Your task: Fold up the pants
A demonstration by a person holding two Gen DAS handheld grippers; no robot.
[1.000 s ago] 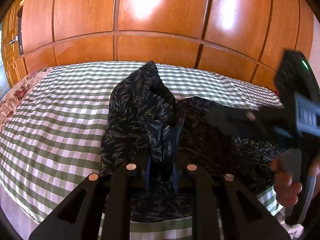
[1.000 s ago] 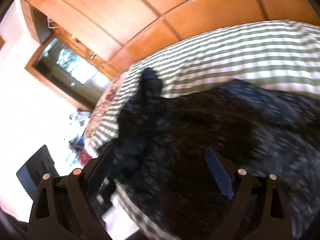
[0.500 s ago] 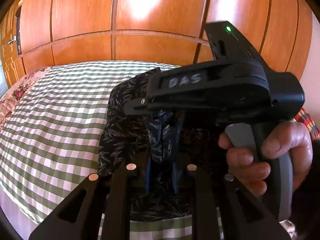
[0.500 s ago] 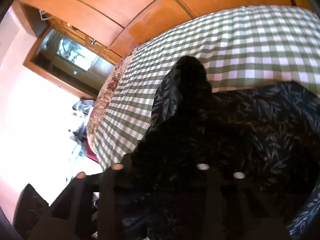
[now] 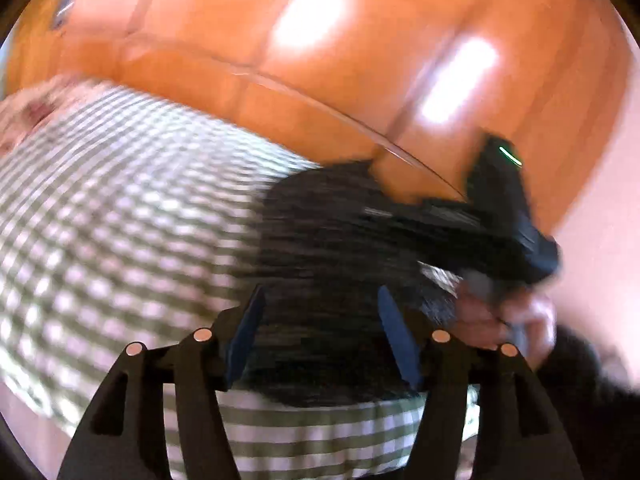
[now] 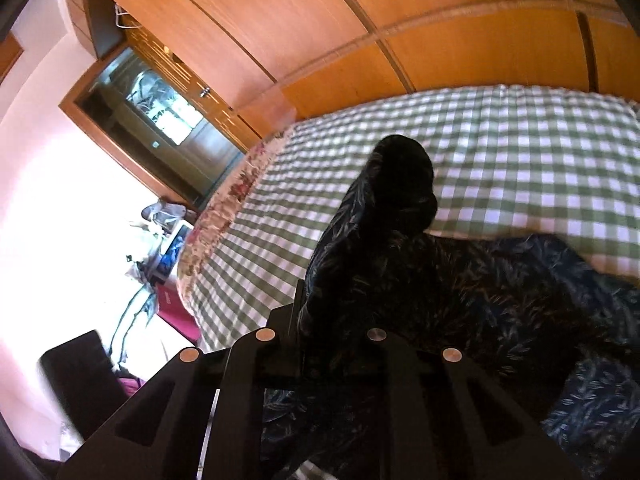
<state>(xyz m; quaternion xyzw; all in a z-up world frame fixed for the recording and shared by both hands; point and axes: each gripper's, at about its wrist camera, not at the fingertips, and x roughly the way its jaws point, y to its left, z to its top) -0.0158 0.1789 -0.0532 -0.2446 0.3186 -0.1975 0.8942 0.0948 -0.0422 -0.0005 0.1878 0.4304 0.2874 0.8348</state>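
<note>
The dark leaf-print pants (image 6: 460, 280) lie bunched on the green-checked bed (image 6: 520, 152), one part standing up in a hump (image 6: 400, 176). In the blurred left wrist view the pants (image 5: 328, 240) lie near the bed's front edge. My left gripper (image 5: 320, 332) is open, its blue-padded fingers (image 5: 244, 332) spread on either side of the cloth, holding nothing. My right gripper (image 6: 320, 344) is shut on a fold of the pants; the cloth hides its tips. Its black body (image 5: 500, 216), with the hand on it, shows at the right of the left wrist view.
A wooden wardrobe wall (image 6: 400, 40) runs behind the bed. A floral pillow edge (image 6: 224, 216) lies at the bed's left end. Beyond it are a doorway (image 6: 160, 120), clutter on the floor (image 6: 160, 248) and a dark chair (image 6: 80, 376).
My left gripper has let go of the pants and opened, swinging fast so its view blurs. My right gripper has closed on the cloth and stays low over it.
</note>
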